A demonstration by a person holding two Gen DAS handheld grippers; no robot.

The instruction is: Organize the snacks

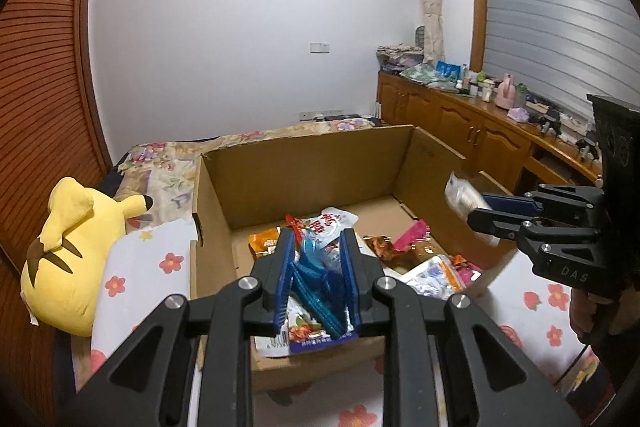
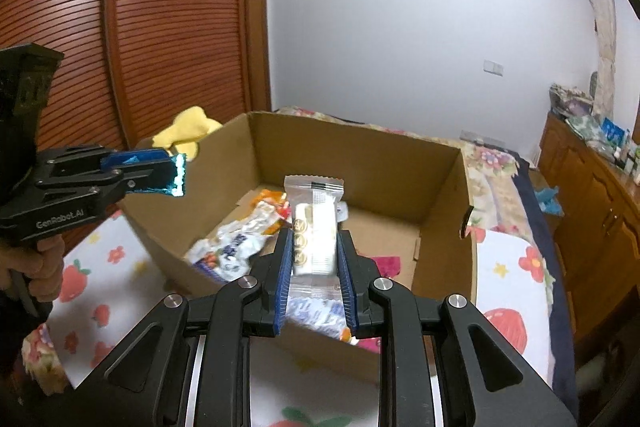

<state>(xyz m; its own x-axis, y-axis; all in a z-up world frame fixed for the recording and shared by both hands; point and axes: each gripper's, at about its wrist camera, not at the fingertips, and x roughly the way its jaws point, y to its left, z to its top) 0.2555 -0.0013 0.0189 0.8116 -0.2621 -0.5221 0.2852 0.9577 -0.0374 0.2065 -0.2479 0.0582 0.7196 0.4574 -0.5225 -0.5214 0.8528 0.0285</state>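
The left tool (image 1: 316,267), seen from its own wrist camera, is clamped narrow on a blue foil packet (image 1: 316,281), whose crinkled body sits between the blue pads. It hangs over the near end of the open cardboard box (image 1: 304,163), which rests on a bed with a flower-print sheet (image 1: 136,267). Loose snack packets (image 1: 404,251) lie scattered on the box floor, among them a white pouch with red print (image 1: 334,223). At the right edge the right tool (image 1: 478,213) holds a pale wrapper over the box's right wall. A yellow plush toy (image 1: 76,247) lies on the bed left of the box.

From the right wrist camera, the right tool (image 2: 314,259) grips a white wafer bar wrapper (image 2: 314,227) around its lower half, its crimped top standing upright and free above the pads. The box (image 2: 360,159) lies straight ahead and below. The left tool (image 2: 160,171) pinches its blue packet at the box's left rim.

Judging by this, both packets are about to be placed in the box. To do it well, each tool should move clearly inside the walls, lower toward a bare patch of cardboard, then open, so nothing catches the rim or slides out.
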